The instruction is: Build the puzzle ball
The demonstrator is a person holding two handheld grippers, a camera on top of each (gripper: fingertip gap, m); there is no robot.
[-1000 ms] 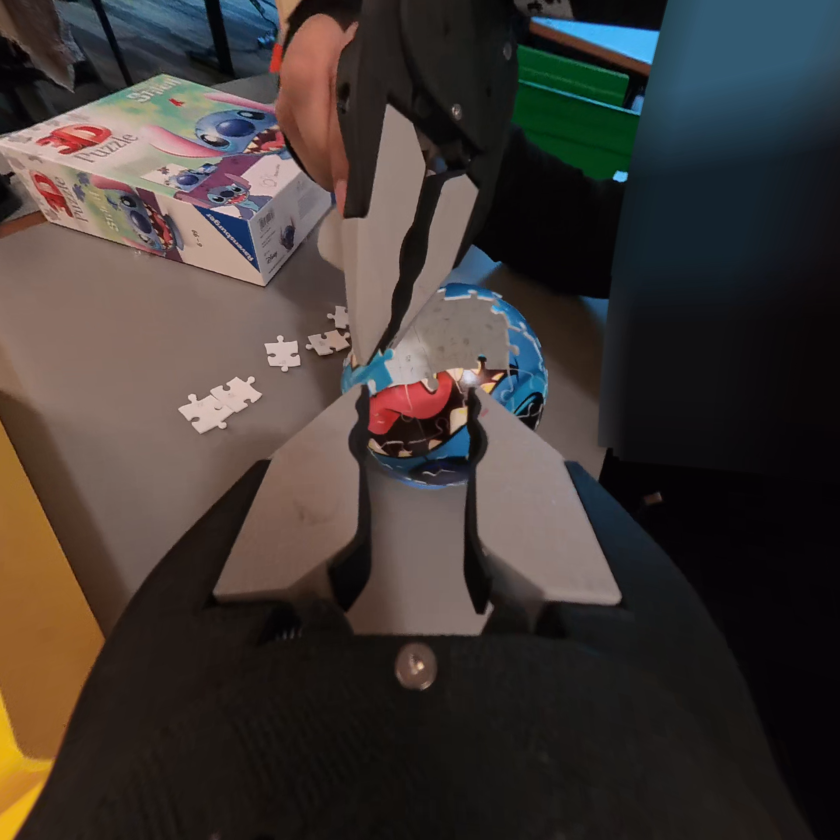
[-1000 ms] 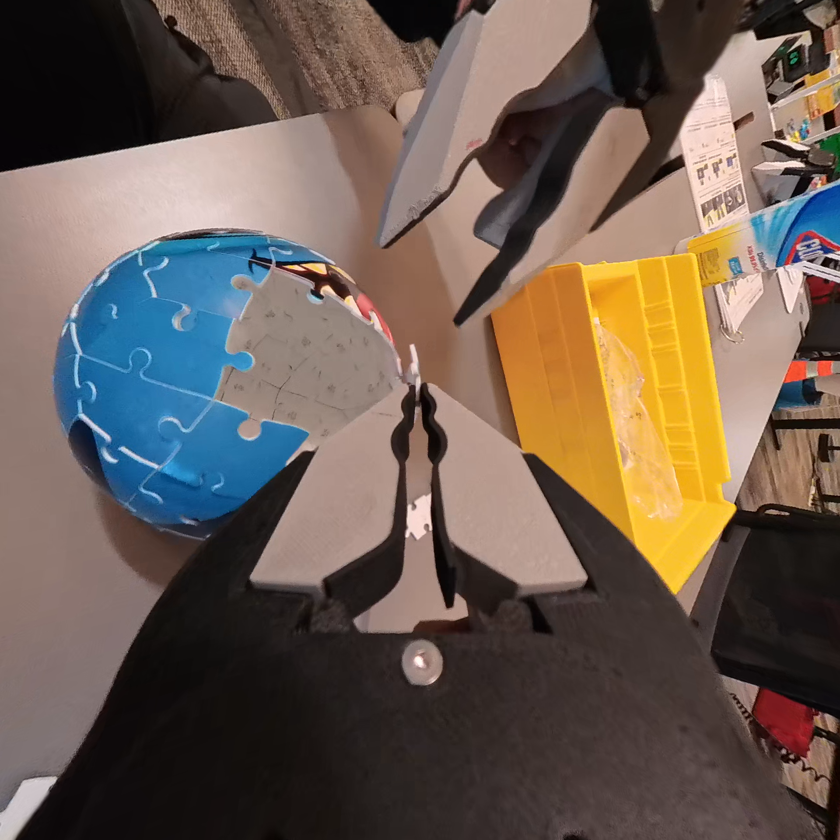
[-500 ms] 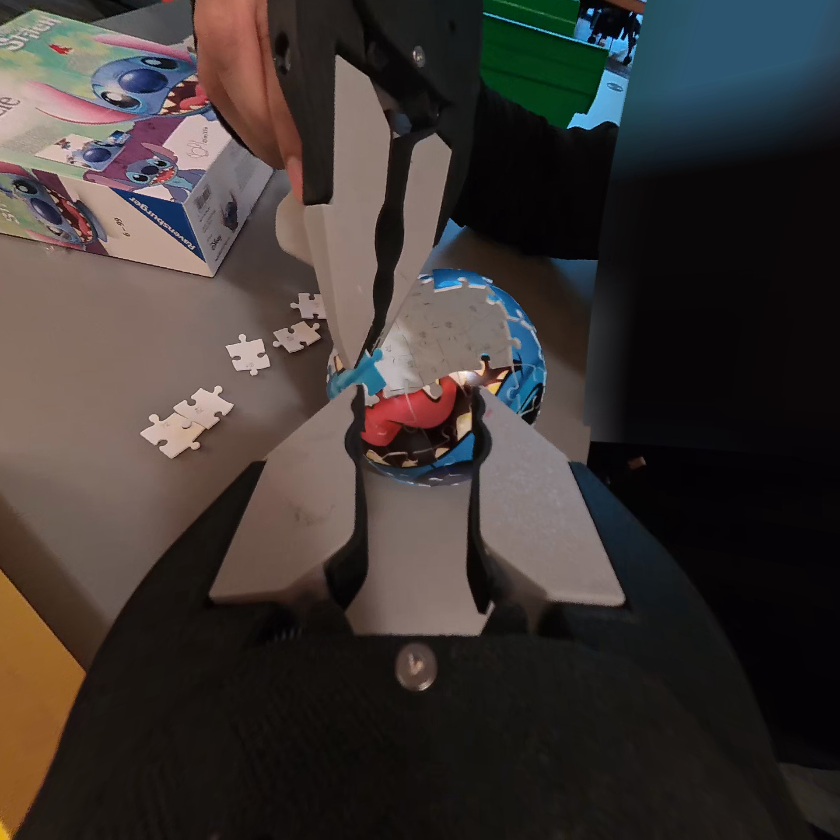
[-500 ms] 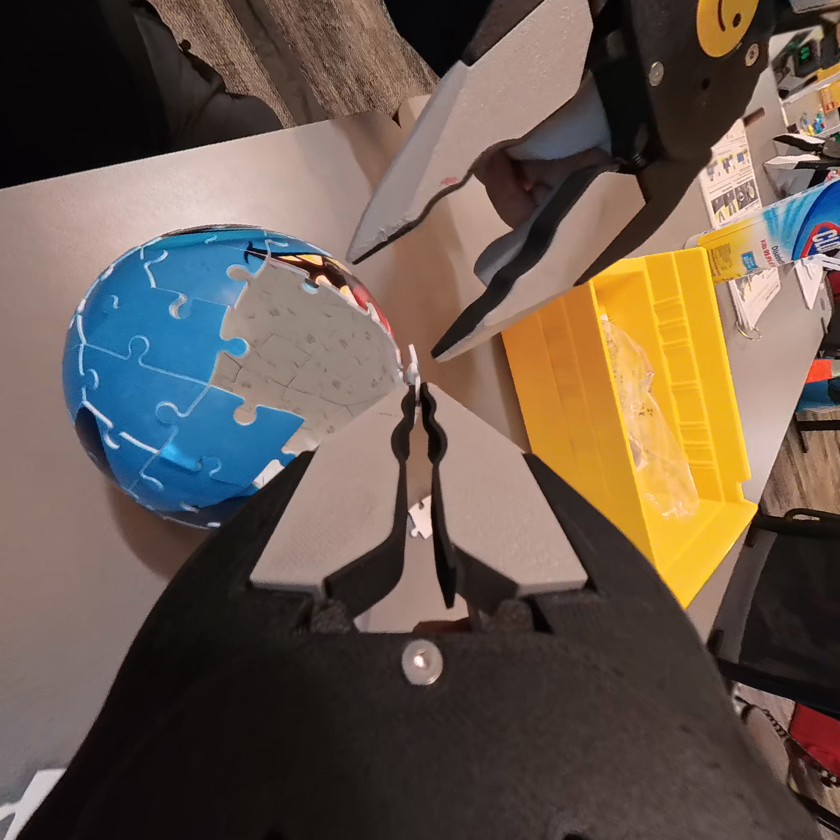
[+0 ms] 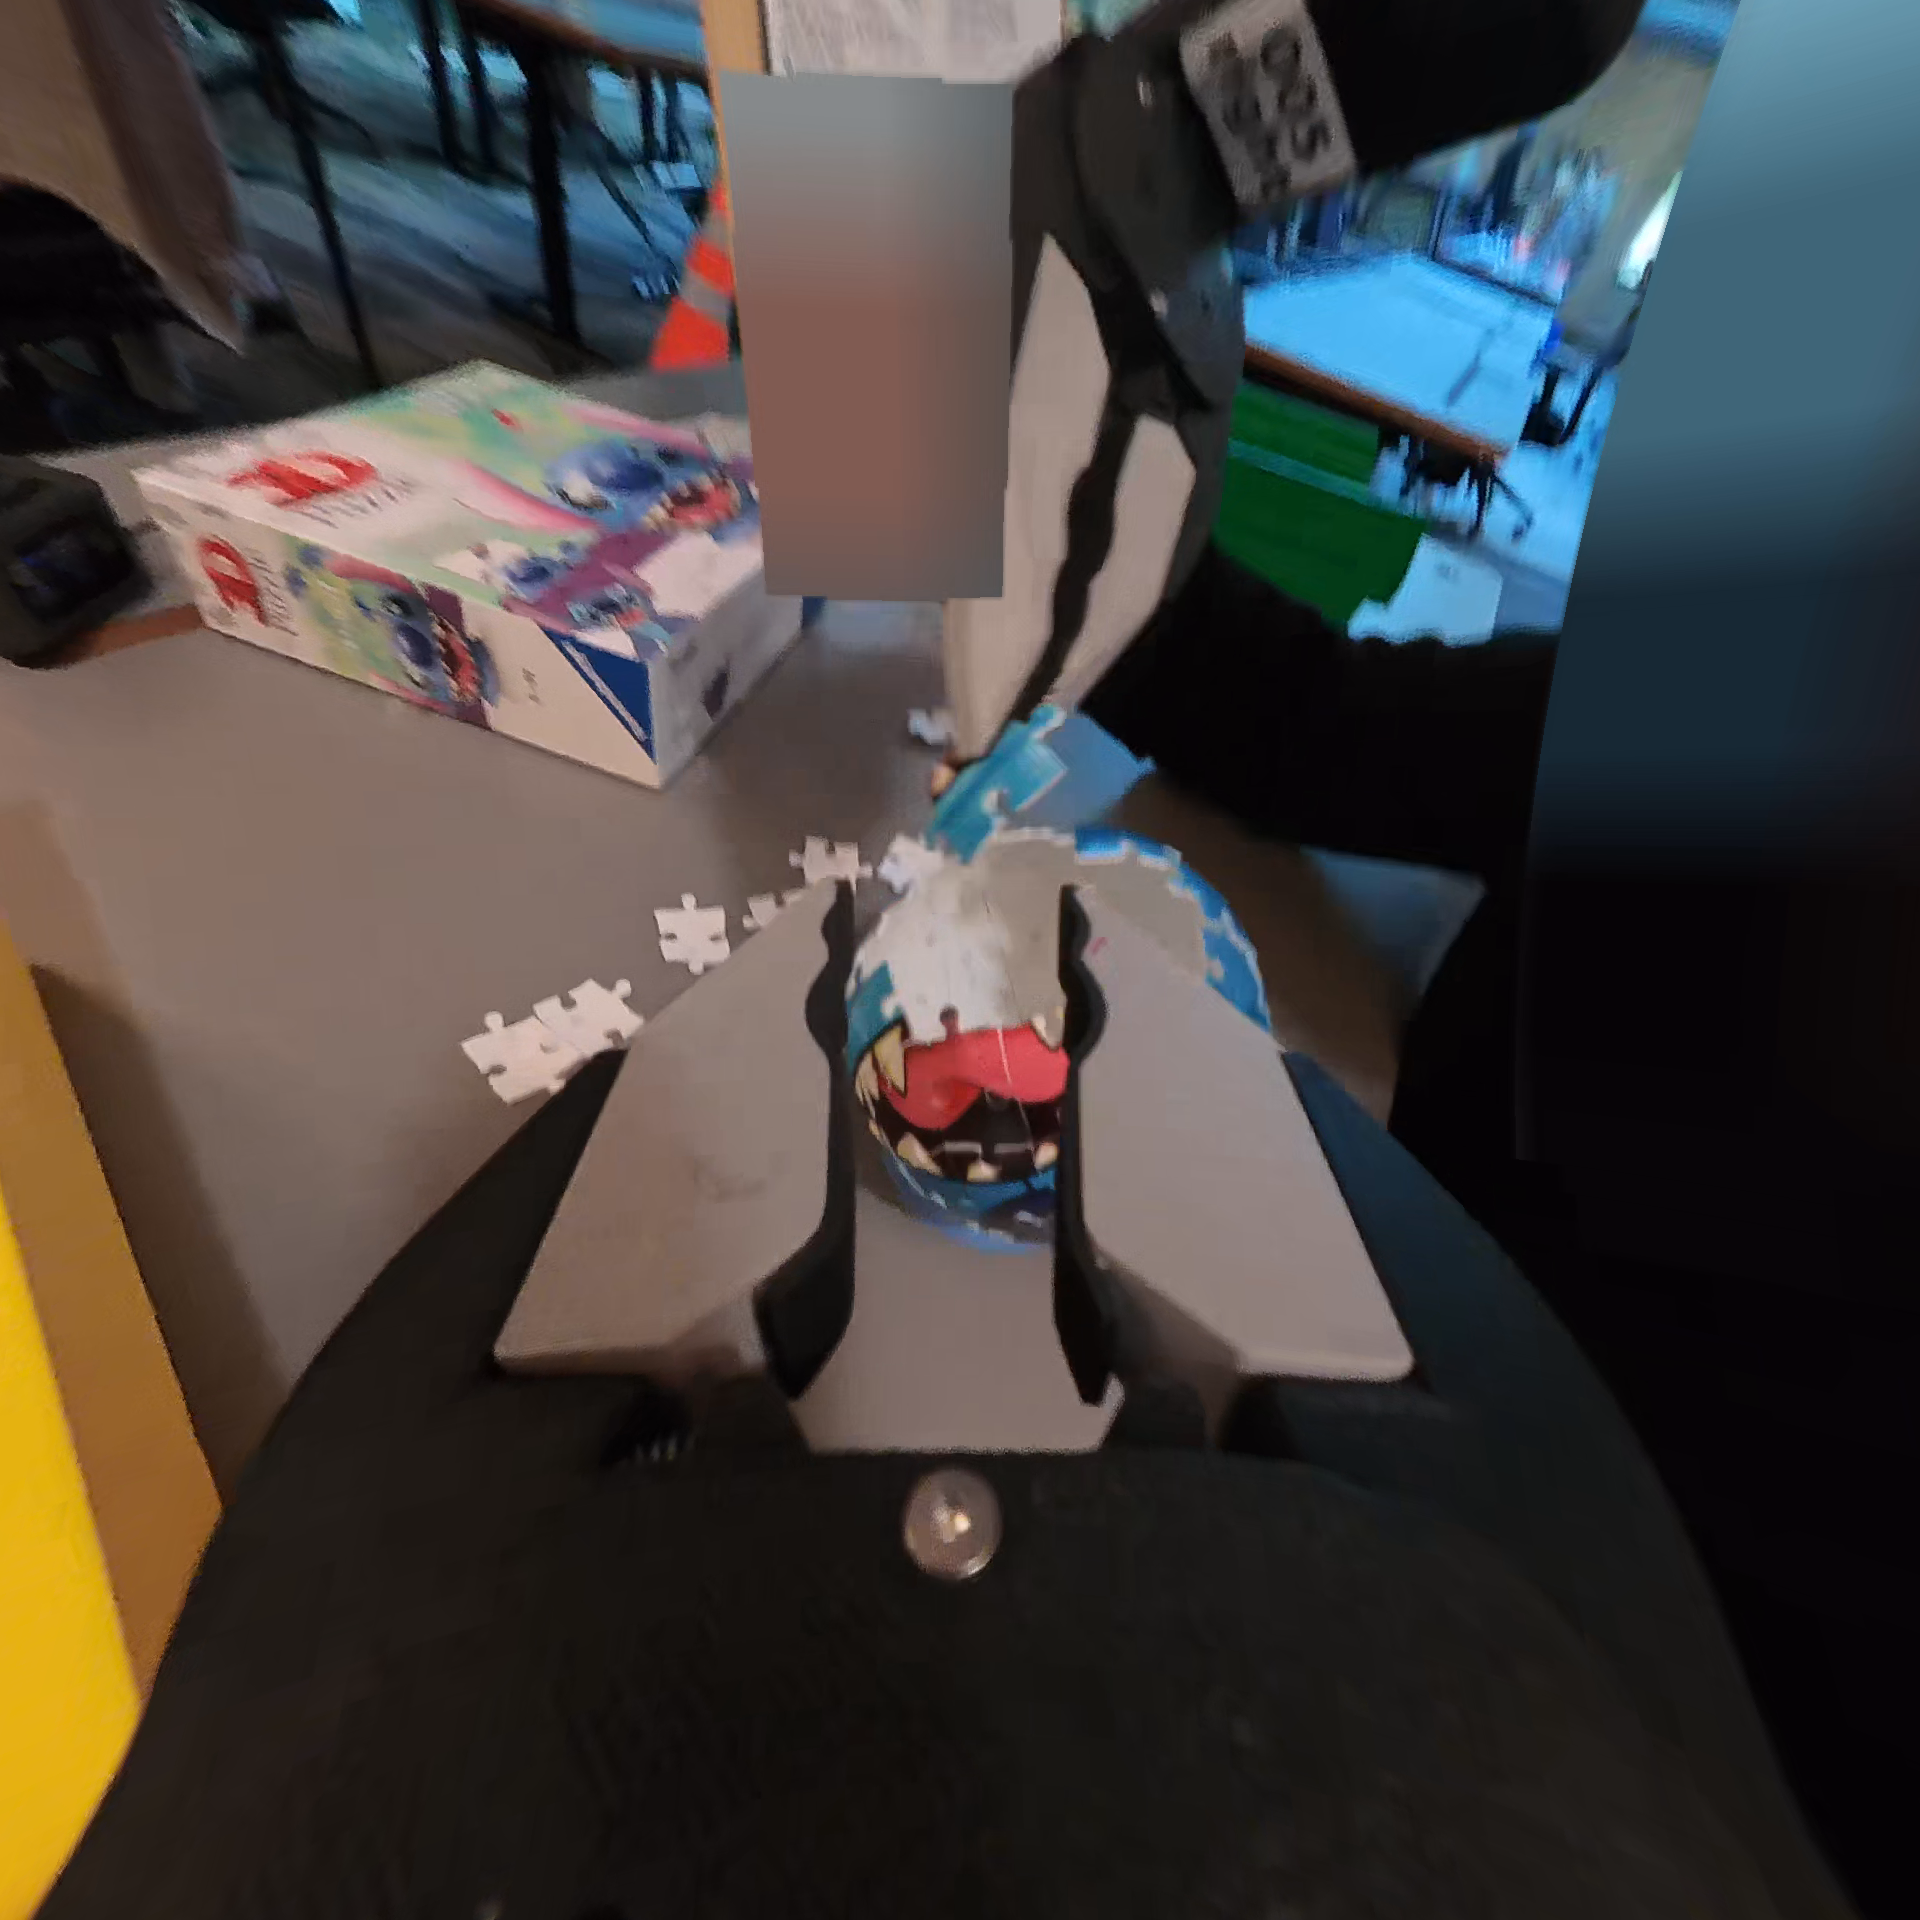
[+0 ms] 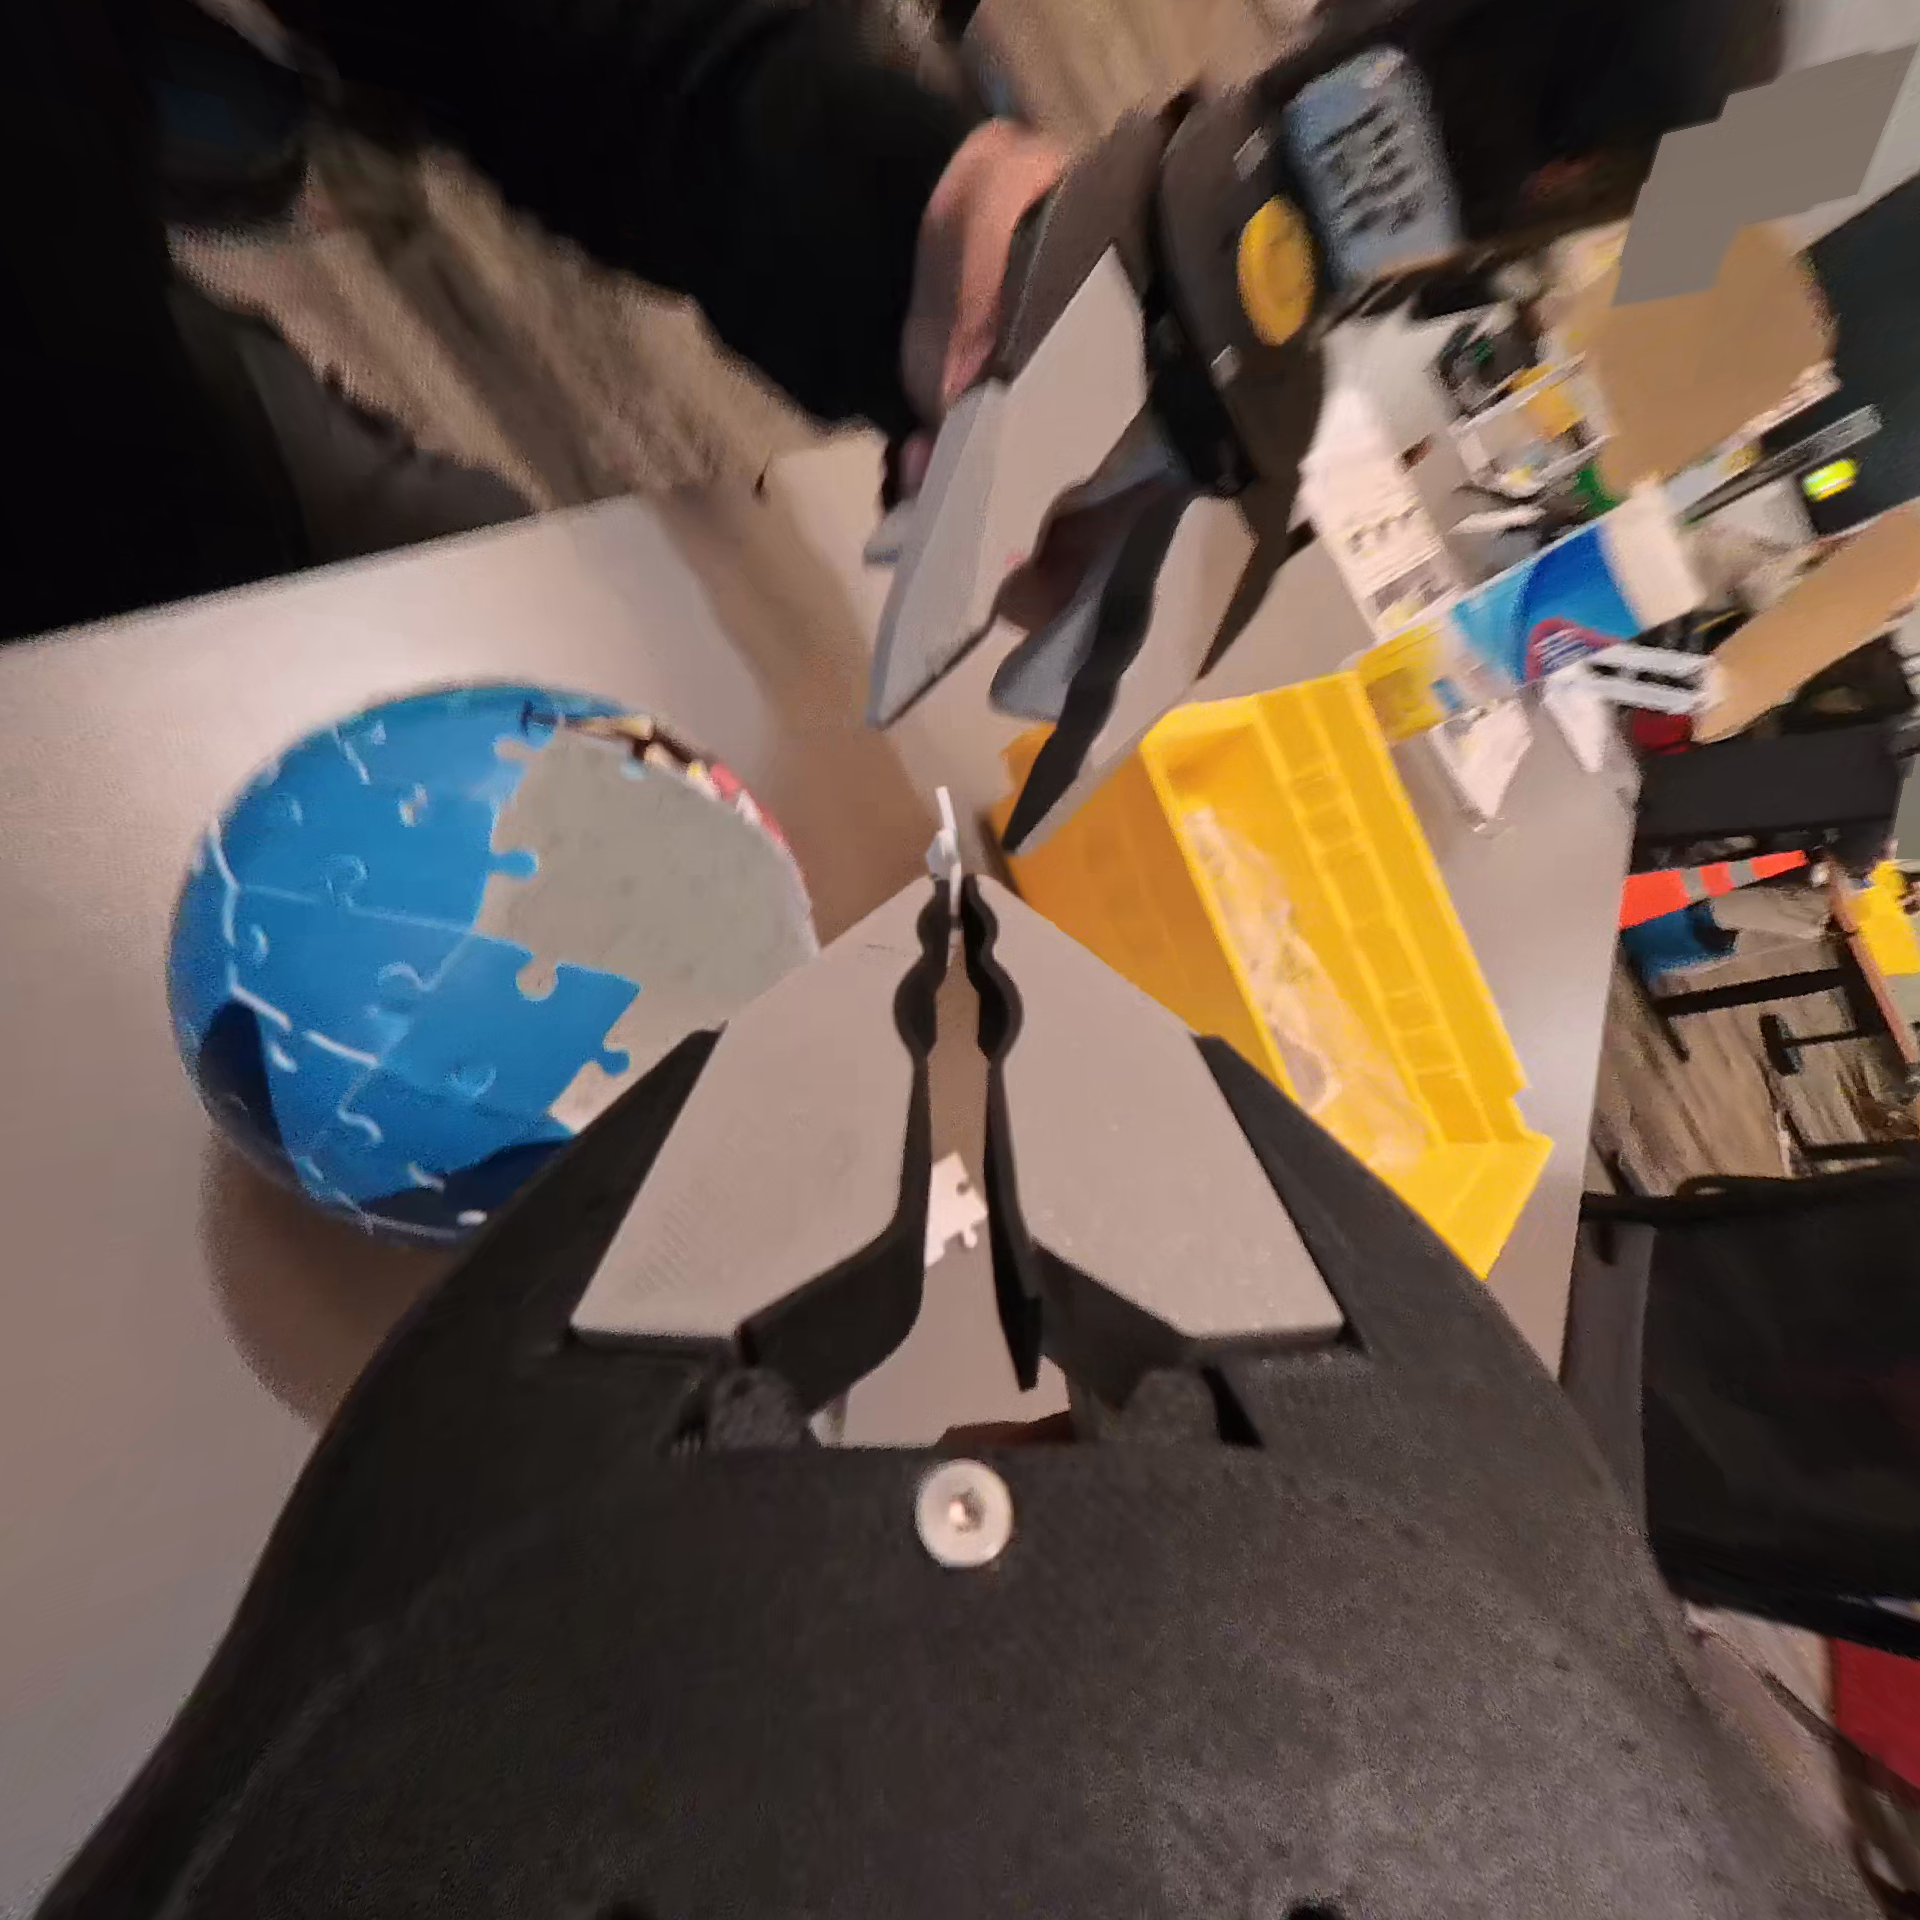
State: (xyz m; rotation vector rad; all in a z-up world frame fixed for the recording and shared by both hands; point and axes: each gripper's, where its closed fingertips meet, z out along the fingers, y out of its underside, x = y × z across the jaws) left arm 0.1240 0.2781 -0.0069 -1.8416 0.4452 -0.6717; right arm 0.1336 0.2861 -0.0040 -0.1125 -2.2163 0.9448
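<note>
The puzzle ball (image 6: 395, 956) sits on the grey table (image 6: 208, 1455), blue with a red mouth, and an open gap in it shows grey inner sides. In the left wrist view the ball (image 5: 961, 1049) lies beyond my open, empty left gripper (image 5: 951, 914). My right gripper (image 6: 951, 894) is shut on a puzzle piece (image 6: 943, 836) seen edge-on, right of the ball. In the left wrist view it (image 5: 997, 743) holds the blue piece (image 5: 1013, 795) just above the ball's top edge. The left gripper (image 6: 951, 779) hangs open above and right of the ball.
The puzzle box (image 5: 468, 561) lies at the back left. Several loose white pieces (image 5: 551, 1039) lie left of the ball. A yellow bin (image 6: 1351, 935) holding a clear bag stands right of the ball. A cluttered table stands beyond. My left and right fingertips are right by each other.
My right gripper has lifted off the ball's gap edge with the piece still held. My left gripper has risen and drawn back. Both views are blurred by motion.
</note>
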